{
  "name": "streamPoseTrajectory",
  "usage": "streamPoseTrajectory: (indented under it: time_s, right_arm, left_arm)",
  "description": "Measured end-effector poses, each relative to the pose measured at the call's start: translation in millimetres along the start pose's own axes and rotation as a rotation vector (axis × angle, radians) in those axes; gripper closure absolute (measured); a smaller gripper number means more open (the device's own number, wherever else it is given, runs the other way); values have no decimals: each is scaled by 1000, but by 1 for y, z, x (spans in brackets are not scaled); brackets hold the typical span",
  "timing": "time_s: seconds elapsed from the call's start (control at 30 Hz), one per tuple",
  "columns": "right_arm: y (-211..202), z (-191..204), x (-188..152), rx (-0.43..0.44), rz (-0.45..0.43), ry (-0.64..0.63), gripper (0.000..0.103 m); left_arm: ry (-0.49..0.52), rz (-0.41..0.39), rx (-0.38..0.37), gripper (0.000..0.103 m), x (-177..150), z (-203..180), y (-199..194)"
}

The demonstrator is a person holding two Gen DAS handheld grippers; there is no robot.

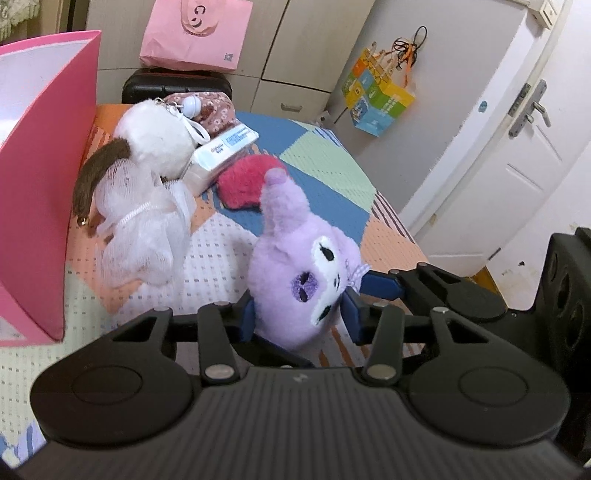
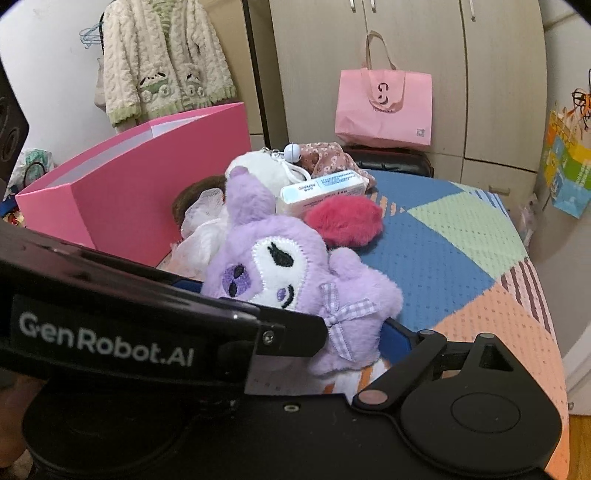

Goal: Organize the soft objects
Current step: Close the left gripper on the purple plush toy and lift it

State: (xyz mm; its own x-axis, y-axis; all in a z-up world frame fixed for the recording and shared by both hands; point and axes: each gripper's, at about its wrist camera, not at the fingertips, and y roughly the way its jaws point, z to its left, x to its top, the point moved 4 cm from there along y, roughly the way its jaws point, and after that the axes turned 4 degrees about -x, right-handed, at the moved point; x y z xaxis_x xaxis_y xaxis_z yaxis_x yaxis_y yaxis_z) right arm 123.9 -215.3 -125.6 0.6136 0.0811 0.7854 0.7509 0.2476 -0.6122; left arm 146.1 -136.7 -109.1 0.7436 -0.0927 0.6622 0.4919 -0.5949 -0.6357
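Note:
A purple plush toy [image 1: 295,273] sits between the blue pads of my left gripper [image 1: 299,314], which is shut on it above the patchwork bed cover. The same toy [image 2: 280,273] shows in the right wrist view, with the left gripper's black body crossing in front. My right gripper [image 2: 354,332] is behind the toy; only its right finger shows, and its state is unclear. A white plush with a brown ear and tulle [image 1: 147,177], a red fluffy item [image 1: 243,181], a floral fabric piece [image 1: 218,110] and a tissue pack [image 1: 221,147] lie by the open pink box [image 1: 48,177].
A black case [image 1: 177,86] with a pink tote bag [image 1: 195,33] stands behind the bed against the wardrobe. A colourful bag [image 1: 376,92] hangs at the right, near a white door [image 1: 517,147]. A fleece jacket [image 2: 162,59] hangs at the left.

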Motion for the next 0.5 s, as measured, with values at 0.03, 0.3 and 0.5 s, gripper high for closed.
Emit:
streamPoseTrajectory:
  time_s: [0.03, 0.3, 0.5]
  right_arm:
    - [-2, 1, -1, -2, 4, 0, 8]
    - [-23, 12, -6, -14, 36, 2, 8]
    - [-42, 26, -10, -10, 65, -4, 9]
  left_arm:
    - [-1, 4, -5, 58, -1, -1, -2]
    - [-7, 22, -29, 58, -12, -8, -22]
    - [-15, 38, -57, 60, -23, -11, -42]
